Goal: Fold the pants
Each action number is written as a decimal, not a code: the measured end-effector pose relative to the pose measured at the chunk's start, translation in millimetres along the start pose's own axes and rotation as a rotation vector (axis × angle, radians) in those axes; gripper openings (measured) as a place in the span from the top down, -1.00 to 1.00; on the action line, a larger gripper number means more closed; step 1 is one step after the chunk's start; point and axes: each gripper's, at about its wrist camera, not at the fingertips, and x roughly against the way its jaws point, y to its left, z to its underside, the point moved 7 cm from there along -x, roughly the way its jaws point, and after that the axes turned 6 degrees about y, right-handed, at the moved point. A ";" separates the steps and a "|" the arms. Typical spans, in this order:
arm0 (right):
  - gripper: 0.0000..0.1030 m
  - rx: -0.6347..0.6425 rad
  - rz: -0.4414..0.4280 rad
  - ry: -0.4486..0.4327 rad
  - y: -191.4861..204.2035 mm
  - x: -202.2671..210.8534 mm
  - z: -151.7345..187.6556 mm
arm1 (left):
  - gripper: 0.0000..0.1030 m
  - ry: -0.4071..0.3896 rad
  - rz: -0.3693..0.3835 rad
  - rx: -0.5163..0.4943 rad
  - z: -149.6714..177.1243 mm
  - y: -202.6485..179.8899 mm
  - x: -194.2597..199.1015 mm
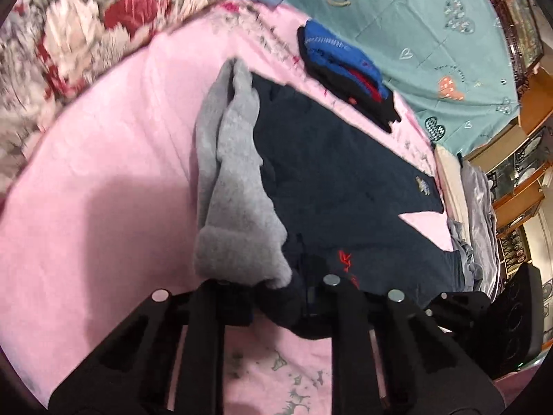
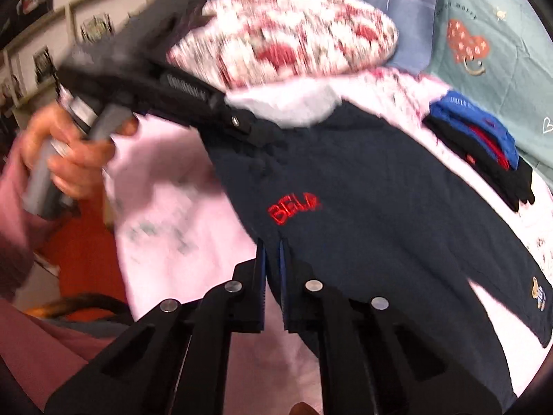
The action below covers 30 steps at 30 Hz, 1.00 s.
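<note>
The navy pants (image 2: 363, 186) are spread on a pink bedsheet (image 1: 103, 173), with red embroidered lettering (image 2: 293, 211) near the waistband and a small embroidered bear patch (image 2: 539, 297) on one leg; the two legs are seen to part toward the far end, a wedge of pink sheet showing between them. A grey fleecy lining (image 1: 235, 186) is turned outward along one edge of the pants in the left wrist view, where it lies folded back over the dark cloth. The waistband is held at two places. The right gripper (image 2: 273, 276) is closed nearly all the way on the waist edge just below the lettering, the cloth being pinched between its blue-edged pads. The left gripper (image 1: 273, 294) is set at the waistband beside the lining, dark fabric being bunched between its fingers (its tips are hidden by the cloth, so whether it is clamped cannot be told). In the right wrist view the left gripper is seen from the side, held by a hand (image 2: 69, 152) in a pink sleeve. Beyond the pants, a folded stack of blue, red and black clothes (image 1: 345, 72) lies apart on the sheet, next to a teal bedcover with heart prints (image 1: 432, 34). A floral quilt in red and white (image 1: 69, 27) is heaped at the far side.
</note>
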 end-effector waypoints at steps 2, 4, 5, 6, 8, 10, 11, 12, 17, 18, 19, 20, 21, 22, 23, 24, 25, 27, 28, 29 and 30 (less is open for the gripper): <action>0.87 0.015 -0.038 -0.042 10.4 11.5 -8.5 | 0.67 -0.038 0.003 -0.008 -2.4 1.0 14.7; 0.87 0.037 -0.024 -0.033 15.9 4.2 -5.3 | 0.67 -0.033 -0.001 0.010 1.3 9.1 14.9; 0.86 0.032 -0.031 -0.002 16.9 -6.3 0.5 | 0.67 -0.018 -0.016 0.022 5.4 15.0 10.0; 0.84 0.020 -0.048 0.036 16.4 -17.2 5.8 | 0.65 0.002 -0.037 0.033 11.5 22.5 4.4; 0.61 -0.004 -0.095 0.092 16.1 -29.1 16.5 | 0.59 0.006 -0.067 0.046 21.7 31.9 -4.8; 0.19 -0.020 -0.147 0.074 11.1 -15.3 17.0 | 0.26 0.017 -0.091 0.046 22.1 31.5 4.8; -0.04 -0.043 -0.192 0.041 2.5 -0.6 14.7 | 0.01 -0.010 -0.135 0.047 17.2 34.1 16.2; -0.08 -0.067 -0.209 0.007 -9.2 13.3 12.6 | -0.25 -0.051 -0.175 0.044 12.3 36.2 27.8; -0.08 -0.203 -0.164 -0.073 -109.0 60.3 -0.7 | -0.31 -0.192 -0.303 -0.091 -43.8 16.8 77.4; -0.08 -0.225 -0.135 -0.078 -130.6 63.7 -4.7 | -0.31 -0.188 -0.286 -0.145 -56.3 7.1 76.0; -0.08 -0.238 -0.104 -0.078 -150.7 64.5 -7.4 | -0.31 -0.173 -0.272 -0.195 -68.2 -2.0 70.4; -0.08 -0.241 -0.069 -0.066 -176.1 61.7 -11.9 | -0.31 -0.151 -0.266 -0.253 -82.0 -12.5 60.3; -0.08 -0.238 -0.051 -0.050 -196.2 56.9 -16.6 | -0.30 -0.125 -0.261 -0.307 -95.3 -21.2 48.8; -0.08 -0.234 -0.047 -0.031 -210.6 51.8 -19.7 | -0.29 -0.089 -0.247 -0.353 -107.6 -30.2 34.4; -0.08 -0.220 -0.030 0.003 -229.7 43.9 -23.3 | -0.28 -0.030 -0.221 -0.408 -124.6 -40.6 13.4; -0.08 -0.193 0.007 0.040 -249.7 33.7 -27.6 | -0.28 0.003 -0.211 -0.438 -132.0 -44.9 2.1; -0.08 -0.177 0.021 0.058 -256.5 24.9 -30.7 | -0.26 0.064 -0.204 -0.500 -145.0 -53.2 -20.2; -0.08 -0.107 0.068 0.122 -283.6 1.4 -39.8 | -0.19 0.144 -0.210 -0.570 -157.7 -60.1 -52.4; -0.08 -0.075 0.064 0.156 -293.7 -10.4 -41.6 | -0.12 0.187 -0.215 -0.605 -162.2 -64.2 -70.0; -0.08 -0.055 0.053 0.185 -301.0 -21.3 -39.9 | -0.11 0.239 -0.214 -0.645 -166.1 -66.2 -89.9; -0.08 -0.043 0.039 0.215 -310.8 -28.3 -36.5 | -0.11 0.280 -0.210 -0.679 -166.9 -68.0 -104.3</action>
